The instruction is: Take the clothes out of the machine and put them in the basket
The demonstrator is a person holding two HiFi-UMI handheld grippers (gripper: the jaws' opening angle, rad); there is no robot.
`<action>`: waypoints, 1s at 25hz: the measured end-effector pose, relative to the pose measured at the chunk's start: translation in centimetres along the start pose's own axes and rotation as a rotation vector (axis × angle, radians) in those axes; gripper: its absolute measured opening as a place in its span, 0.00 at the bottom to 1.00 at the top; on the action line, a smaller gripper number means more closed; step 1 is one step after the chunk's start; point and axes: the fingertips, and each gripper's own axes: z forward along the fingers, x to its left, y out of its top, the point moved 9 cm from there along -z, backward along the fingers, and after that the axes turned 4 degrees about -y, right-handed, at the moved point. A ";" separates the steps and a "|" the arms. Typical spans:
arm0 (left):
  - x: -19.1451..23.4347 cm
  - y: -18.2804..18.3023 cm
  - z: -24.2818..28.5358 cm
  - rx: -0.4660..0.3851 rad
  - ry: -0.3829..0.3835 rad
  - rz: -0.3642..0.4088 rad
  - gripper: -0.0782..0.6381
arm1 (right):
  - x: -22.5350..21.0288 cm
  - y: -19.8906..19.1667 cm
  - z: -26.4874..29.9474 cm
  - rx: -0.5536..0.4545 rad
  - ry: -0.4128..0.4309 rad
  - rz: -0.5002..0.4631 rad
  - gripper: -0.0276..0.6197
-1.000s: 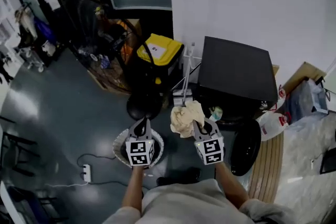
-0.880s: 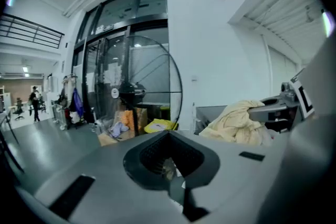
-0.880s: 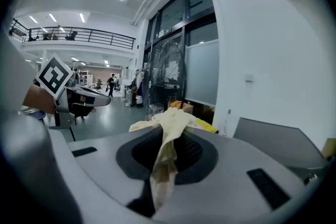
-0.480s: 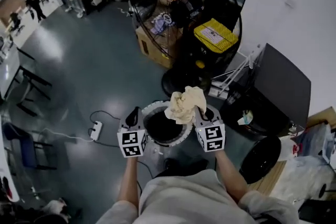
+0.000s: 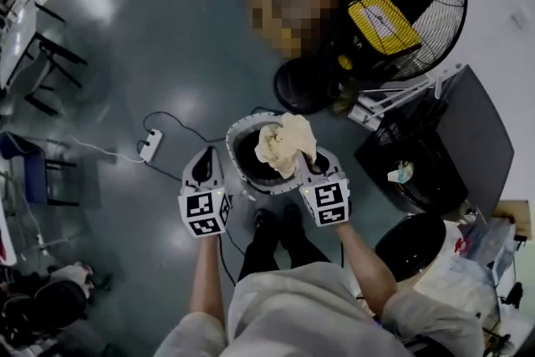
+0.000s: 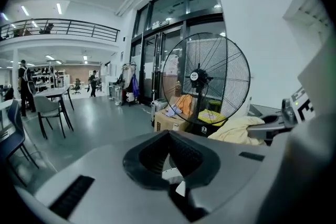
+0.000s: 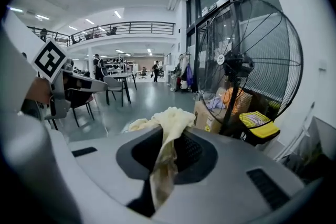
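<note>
Pale cream cloth (image 5: 284, 145); white rim, dark inside on basket (image 5: 236, 140). Black-and-white square patterns on cubes of left tongs (image 5: 204, 159) and right tongs (image 5: 308, 161). Yellow-lidded bin (image 5: 383, 23), black fan (image 5: 418, 4), grey-green floor (image 5: 150, 54).

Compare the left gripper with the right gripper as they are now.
The right gripper's jaws are clamped on a cream cloth; the left gripper's jaws are shut on nothing. The right gripper holds its cloth over the white basket's opening; the left gripper sits outside the rim. Both carry a marker cube and point away from the person.
</note>
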 end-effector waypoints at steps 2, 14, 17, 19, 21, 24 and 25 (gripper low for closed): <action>-0.1 -1.4 0.1 0.017 0.018 -0.016 0.13 | 0.6 -2.0 1.3 0.033 0.033 -0.009 0.13; -0.6 -7.8 1.7 0.078 0.075 -0.093 0.13 | 2.3 -11.6 10.4 0.190 0.122 -0.023 0.13; -0.5 -8.5 1.4 0.084 0.084 -0.101 0.13 | 2.5 -13.1 13.0 0.238 0.160 0.033 0.22; -0.6 -8.3 1.4 0.082 0.087 -0.098 0.13 | 2.3 -13.4 14.0 0.238 0.183 0.076 0.67; -0.6 -8.0 1.5 0.080 0.086 -0.093 0.13 | 2.0 -13.0 13.7 0.219 0.174 0.071 0.67; -0.3 -7.3 2.0 0.071 0.075 -0.088 0.13 | 2.3 -12.7 13.0 0.220 0.181 0.044 0.66; -0.4 -7.1 2.2 0.068 0.068 -0.086 0.13 | 2.3 -12.8 12.6 0.220 0.178 0.032 0.60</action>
